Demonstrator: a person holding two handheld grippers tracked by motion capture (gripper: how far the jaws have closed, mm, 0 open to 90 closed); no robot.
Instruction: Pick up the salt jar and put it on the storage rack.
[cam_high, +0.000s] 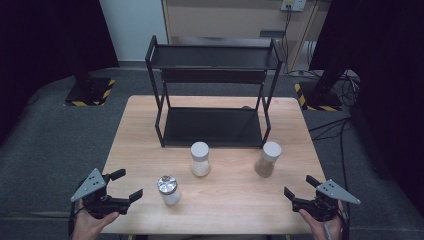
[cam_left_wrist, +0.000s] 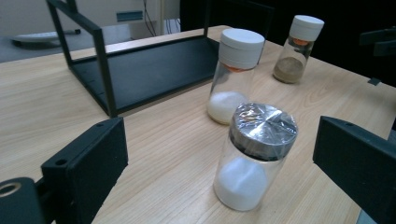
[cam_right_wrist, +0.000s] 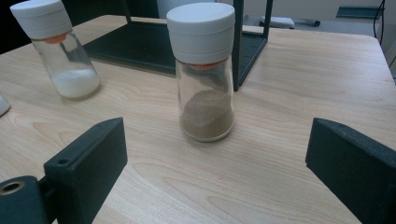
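A pale wooden worktop (cam_high: 280, 130) stands on grey carpet, dark curtains at both sides.

My left gripper (cam_high: 123, 185) hangs at the near left corner, its jaws spread wide and holding nothing. Seen along them in the left gripper view, the steel-capped jar (cam_left_wrist: 254, 156) stands upright between the two jaws, a little ahead and clear of both, white powder in its bottom.

My right gripper (cam_high: 301, 185) hangs at the near right corner, jaws just as wide and empty. In the right gripper view the brown-powder jar (cam_right_wrist: 204, 72) stands upright ahead of them, untouched, under a white cap.

Taking the black rack (cam_high: 212, 90) as landmark: the brown-powder jar is just off its front right leg, the white-powder jar (cam_high: 200, 159) with a white cap just in front of its lower shelf, and the steel-capped jar nearer me, left of that one. Both shelves are bare.
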